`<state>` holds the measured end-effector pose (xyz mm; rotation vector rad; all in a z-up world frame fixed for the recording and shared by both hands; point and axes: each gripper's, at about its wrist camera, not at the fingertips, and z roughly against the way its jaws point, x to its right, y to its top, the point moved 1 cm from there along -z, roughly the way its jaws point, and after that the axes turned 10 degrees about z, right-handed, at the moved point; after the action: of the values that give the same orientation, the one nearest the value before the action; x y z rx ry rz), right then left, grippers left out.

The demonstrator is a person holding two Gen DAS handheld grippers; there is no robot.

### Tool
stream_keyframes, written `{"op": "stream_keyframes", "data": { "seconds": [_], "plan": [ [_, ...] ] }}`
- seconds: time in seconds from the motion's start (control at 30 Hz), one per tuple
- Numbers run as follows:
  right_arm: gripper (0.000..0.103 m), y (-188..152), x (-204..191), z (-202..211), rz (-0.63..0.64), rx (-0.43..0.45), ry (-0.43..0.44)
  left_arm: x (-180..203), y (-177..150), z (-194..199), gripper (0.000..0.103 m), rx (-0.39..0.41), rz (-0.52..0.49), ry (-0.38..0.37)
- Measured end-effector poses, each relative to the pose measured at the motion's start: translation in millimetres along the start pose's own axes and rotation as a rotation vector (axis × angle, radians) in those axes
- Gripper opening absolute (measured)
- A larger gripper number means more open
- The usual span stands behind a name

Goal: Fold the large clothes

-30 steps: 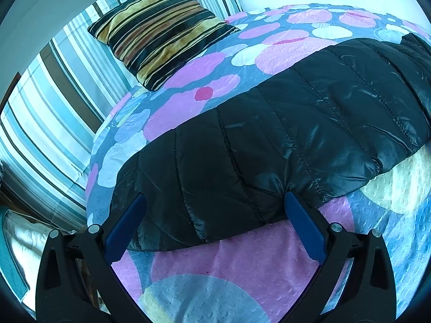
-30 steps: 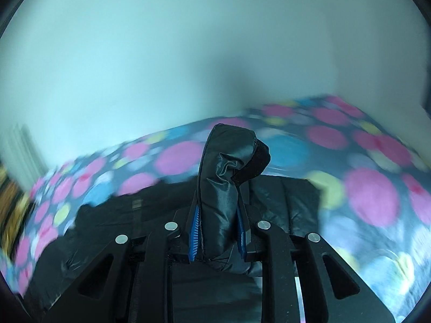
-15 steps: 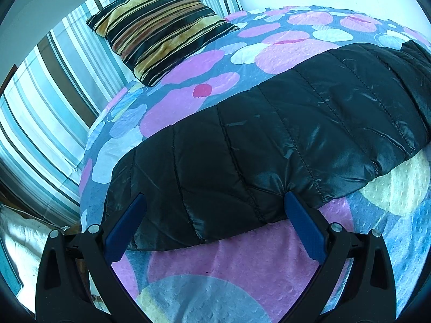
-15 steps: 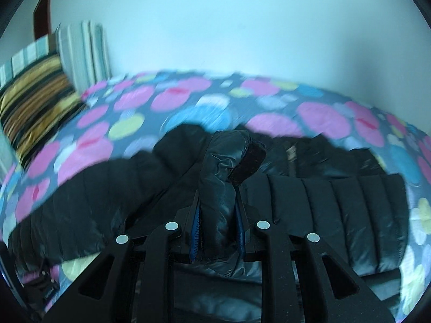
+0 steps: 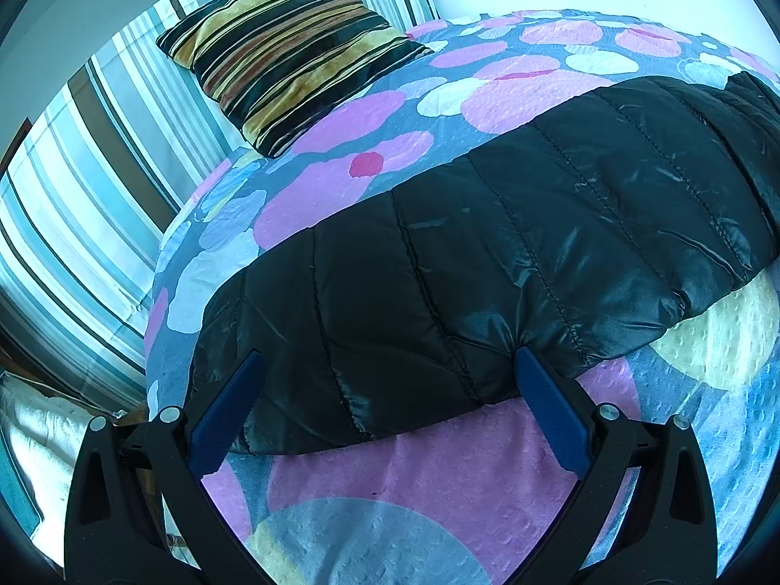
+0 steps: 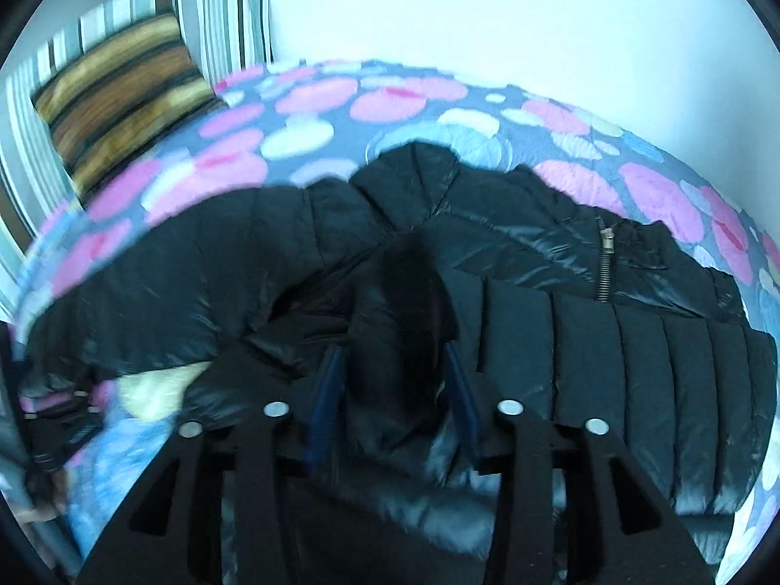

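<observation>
Carrying the sleeve (image 6: 399, 341), pinched between near-closed pads of the right gripper (image 6: 395, 385), across the black jacket (image 5: 487, 268) at frame centre on the bedspread (image 5: 438, 477), lay it flat while the left gripper (image 5: 385, 414), wide open and empty, hovers at the hem.

Both tools look alike: the left gripper (image 5: 387, 395) and right gripper (image 6: 394, 392) have matte black plastic arms with cut-out slots, round silver screws (two per side) and flat blue pads (image 5: 551, 419).
</observation>
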<state>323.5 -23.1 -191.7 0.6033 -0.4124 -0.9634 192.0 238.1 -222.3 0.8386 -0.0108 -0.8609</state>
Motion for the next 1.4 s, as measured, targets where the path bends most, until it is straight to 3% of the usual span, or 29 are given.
{"op": "stream_keyframes", "data": {
  "seconds": [0.1,0.23,0.4,0.47,0.53,0.73,0.83,1.0,1.23,1.4],
  "plan": [
    [0.046,-11.2,29.3,39.7,-0.072,0.071,-0.004,-0.7,0.1,0.2,0.101,0.000,-0.001,0.001],
    [0.044,-43.9,103.9,77.8,-0.201,0.112,-0.154,-1.1,0.0,0.2,0.101,0.000,-0.002,0.001],
    [0.014,-95.1,229.2,84.5,-0.498,0.064,-0.351,-1.4,0.1,-0.1,0.101,0.000,-0.004,0.002],
    [0.012,-108.4,265.1,76.8,-0.568,0.036,-0.397,-1.2,0.0,0.0,0.101,0.002,-0.008,0.007],
    [0.012,-110.7,280.2,62.5,-0.582,0.024,-0.362,-1.2,0.2,0.5,0.101,0.004,-0.012,0.012],
    [0.012,-108.9,273.7,-2.2,-0.510,-0.093,-0.222,0.5,0.2,2.3,0.101,0.012,-0.026,0.030],
    [0.012,-112.9,272.1,-17.1,-0.504,-0.114,-0.211,2.6,-0.5,3.6,0.101,0.016,-0.034,0.040],
    [0.012,-109.8,270.9,-5.2,-0.486,-0.098,-0.206,2.4,-0.7,3.7,0.101,0.018,-0.035,0.041],
    [0.012,-118.9,248.8,48.9,-0.482,0.007,-0.246,3.6,-0.6,3.7,0.101,0.018,-0.037,0.043],
    [0.012,-131.6,235.8,23.3,-0.457,-0.068,-0.240,3.5,-0.6,3.6,0.101,0.017,-0.035,0.041]
  ]
}}
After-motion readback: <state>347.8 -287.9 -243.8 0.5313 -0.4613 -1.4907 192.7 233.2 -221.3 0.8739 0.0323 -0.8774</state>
